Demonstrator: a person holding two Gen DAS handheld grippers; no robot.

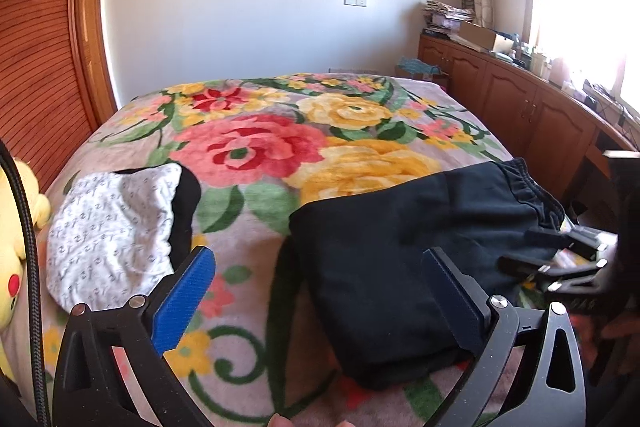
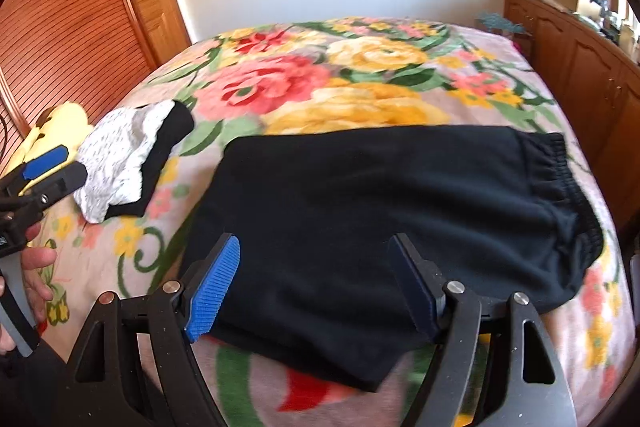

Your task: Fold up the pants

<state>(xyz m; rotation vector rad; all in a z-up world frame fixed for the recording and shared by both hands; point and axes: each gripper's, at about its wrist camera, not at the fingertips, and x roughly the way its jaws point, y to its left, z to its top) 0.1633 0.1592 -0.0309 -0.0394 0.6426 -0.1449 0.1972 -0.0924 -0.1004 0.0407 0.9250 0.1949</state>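
— Pants (image 2: 380,227), where do they lie?
— The dark pants lie folded on the bed (image 2: 360,87), on the flowered blanket, with the elastic waistband (image 2: 560,179) toward the right side, near the wooden cabinets (image 1: 520,99).
— And the left gripper (image 1: 320,291)?
— Its jaws stand wide apart above the blanket and the left edge of the pants; nothing is between the blue pads (image 1: 184,299).
— The right gripper (image 2: 316,291)?
— Its jaws are also apart, over the near part of the pants, and they do not press the cloth.
— What else is on the bed?
— A small white patterned garment (image 1: 112,227) over a black piece lies left of the pants, well apart. A yellow plush toy (image 1: 16,247) rests at the left edge.
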